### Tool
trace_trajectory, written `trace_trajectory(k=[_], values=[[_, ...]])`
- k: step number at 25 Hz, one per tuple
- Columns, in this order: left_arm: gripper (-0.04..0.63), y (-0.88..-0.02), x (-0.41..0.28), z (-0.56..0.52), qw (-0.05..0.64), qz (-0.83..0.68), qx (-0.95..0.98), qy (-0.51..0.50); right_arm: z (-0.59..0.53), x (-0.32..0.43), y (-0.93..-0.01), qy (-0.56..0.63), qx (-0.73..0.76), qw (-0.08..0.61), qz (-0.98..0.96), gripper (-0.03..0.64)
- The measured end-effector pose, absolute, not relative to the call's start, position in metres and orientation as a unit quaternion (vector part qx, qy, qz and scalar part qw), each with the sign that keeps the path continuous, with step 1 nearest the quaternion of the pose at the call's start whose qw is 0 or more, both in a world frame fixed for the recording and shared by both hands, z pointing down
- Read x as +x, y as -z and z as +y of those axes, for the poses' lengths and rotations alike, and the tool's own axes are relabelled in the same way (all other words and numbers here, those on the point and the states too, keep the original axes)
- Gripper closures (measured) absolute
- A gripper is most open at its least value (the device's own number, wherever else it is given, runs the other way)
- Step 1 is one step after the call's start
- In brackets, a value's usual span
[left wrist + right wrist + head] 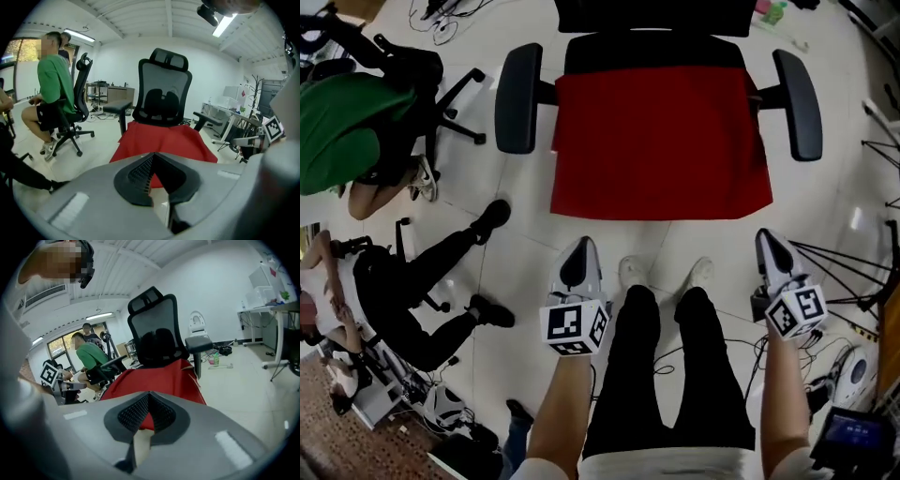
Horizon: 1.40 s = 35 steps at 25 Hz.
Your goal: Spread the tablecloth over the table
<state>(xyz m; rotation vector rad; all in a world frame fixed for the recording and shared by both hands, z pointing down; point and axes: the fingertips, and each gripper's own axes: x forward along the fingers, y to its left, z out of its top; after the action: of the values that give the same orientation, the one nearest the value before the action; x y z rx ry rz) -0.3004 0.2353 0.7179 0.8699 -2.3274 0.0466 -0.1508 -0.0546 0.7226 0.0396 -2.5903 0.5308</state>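
A red tablecloth point(661, 141) lies draped over the seat of a black office chair point(517, 98) right in front of me. Its front edge hangs down over the seat. No table shows in any view. My left gripper point(578, 247) hangs shut and empty short of the cloth's near left corner. My right gripper point(770, 238) is shut and empty off the near right corner. In the left gripper view the shut gripper point(153, 154) points at the cloth point(164, 140) below the mesh chair back point(164, 89). The right gripper point(149, 393) faces the cloth point(157, 378) likewise.
My own legs point(666, 366) stand between the grippers. A seated person in a green shirt point(337, 131) and a person in black point(403, 281) are at the left. Tripod legs point(844, 272) and cables lie on the floor at the right, a small screen point(853, 436) below them.
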Motion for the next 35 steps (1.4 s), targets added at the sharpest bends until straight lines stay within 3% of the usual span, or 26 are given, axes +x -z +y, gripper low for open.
trace_trajectory(k=[5,11,18,23,27,32,35], values=[[0.589,-0.792,-0.291,0.252,0.354,-0.879,0.317,-0.028,-0.037,-0.125,-0.795,-0.210,0.001,0.284,-0.935,0.609],[0.589,-0.855,-0.288,0.263,0.375,-0.873,0.312,-0.010,-0.038,-0.110,-0.852,-0.237,0.012,0.284,-0.929,0.608],[0.589,-0.881,-0.297,0.270,0.386,-0.866,0.315,0.033,-0.031,-0.118,-0.870,-0.219,0.008,0.284,-0.933,0.609],[0.560,-0.891,-0.299,0.267,0.405,-0.852,0.327,0.055,-0.039,-0.120,-0.874,-0.309,0.034,0.253,-0.916,0.604],[0.475,-0.894,-0.300,0.264,0.431,-0.830,0.338,0.104,-0.047,-0.128,-0.875,-0.453,0.043,0.200,-0.868,0.422],[0.466,-0.903,-0.309,0.257,0.443,-0.823,0.342,0.093,-0.065,-0.149,-0.900,-0.529,0.057,0.171,-0.829,0.324],[0.466,-0.903,-0.309,0.255,0.442,-0.825,0.343,0.083,-0.072,-0.162,-0.893,-0.564,0.041,0.123,-0.815,0.302]])
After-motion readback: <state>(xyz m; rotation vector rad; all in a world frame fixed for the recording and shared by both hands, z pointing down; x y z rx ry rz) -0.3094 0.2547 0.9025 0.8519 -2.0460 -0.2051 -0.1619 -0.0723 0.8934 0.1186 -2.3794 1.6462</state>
